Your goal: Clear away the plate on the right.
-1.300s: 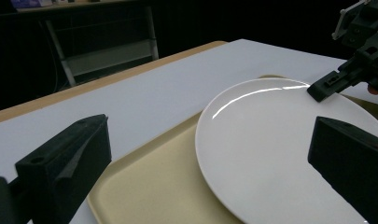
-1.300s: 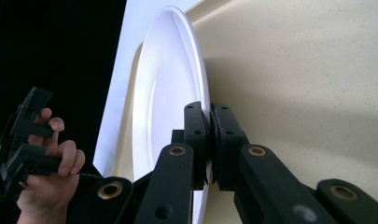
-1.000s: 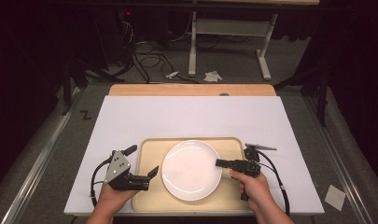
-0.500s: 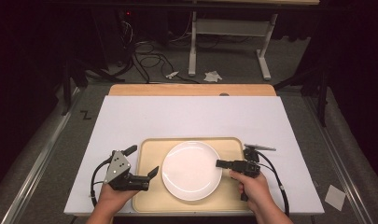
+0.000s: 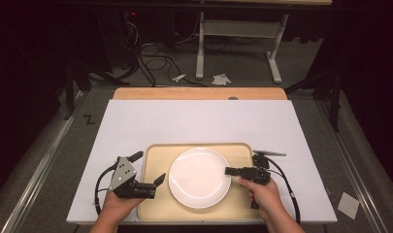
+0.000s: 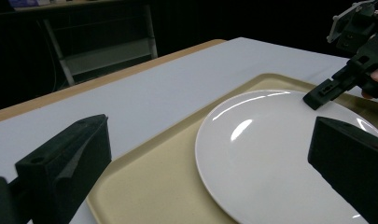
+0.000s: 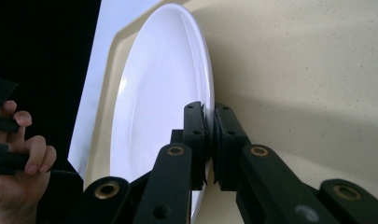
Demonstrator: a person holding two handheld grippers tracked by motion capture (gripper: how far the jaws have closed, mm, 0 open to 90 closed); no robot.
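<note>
- High view: there is one white plate (image 5: pixel 200 177), one tan tray (image 5: pixel 154 156), one white table top (image 5: pixel 199 121), two grippers and two hands. The plate lies flat in the middle of the tray, in the lower centre of the frame; being round, it has no long axis and its face points up.
- High view: the left gripper (image 5: pixel 150 168) sits at the lower left, held by the left hand (image 5: pixel 117 205). Its jaws are spread wide, one off the tray's left edge and one over the tray just beside the plate's left rim; nothing lies between them.
- High view: the right gripper (image 5: pixel 229 171) sits at the lower right, held by the right hand (image 5: pixel 263 194). It points toward frame left, and its tips meet the plate's right rim.
- Left gripper view: one plate (image 6: pixel 270 154) fills the lower right on the tray (image 6: pixel 154 186). The gripper's own two jaws rise at the lower left and lower right corners, far apart, holding nothing. The right gripper (image 6: pixel 317 99) reaches in from the upper right and touches the plate's far rim.
- Right gripper view: the frame is turned, so the plate (image 7: pixel 154 102) appears on edge, running from the top centre down to the bottom. The right gripper (image 7: pixel 210 135) has its jaws pressed nearly together, pinching the plate's rim. The tray (image 7: pixel 308 84) fills the right side; the left hand (image 7: pixel 18 158) shows at the lower left.
</note>
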